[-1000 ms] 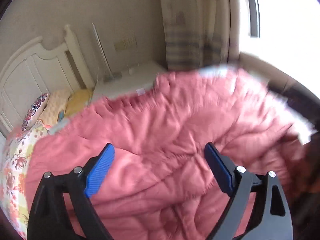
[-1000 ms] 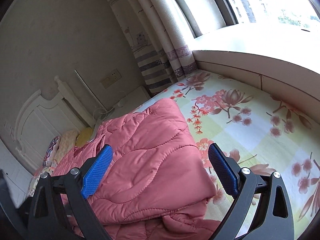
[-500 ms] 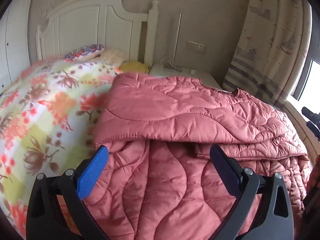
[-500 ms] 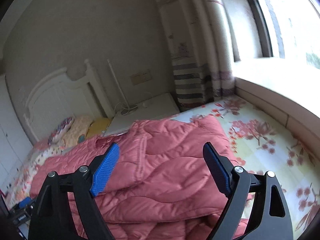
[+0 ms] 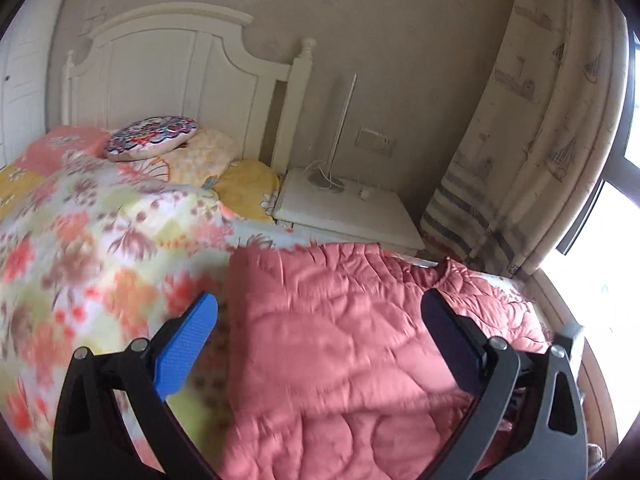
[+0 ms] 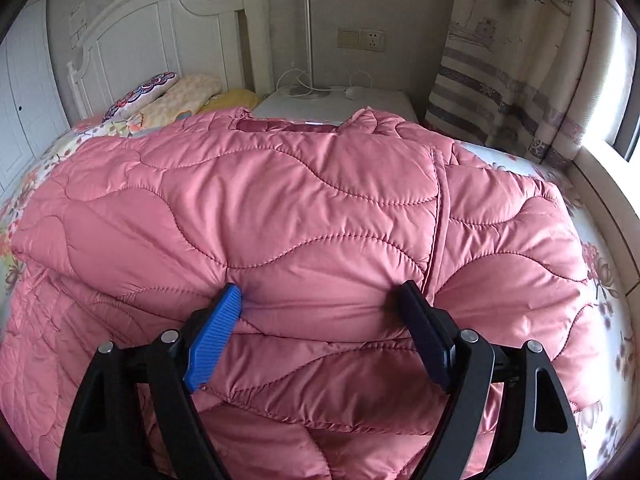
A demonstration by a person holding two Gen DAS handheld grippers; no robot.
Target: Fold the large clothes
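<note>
Puffy pink quilted jacket (image 6: 280,208) looks soft and slippery, best pinched at a folded edge; right gripper (image 6: 320,312) has just been narrowing around a bulge without clamping it, left gripper (image 5: 320,320) gapes empty.

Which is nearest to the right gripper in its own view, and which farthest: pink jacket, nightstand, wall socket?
1. Pink jacket, right at the right gripper, between its fingers.
2. Nightstand, behind the jacket's collar.
3. Wall socket, on the wall above the nightstand.
</note>
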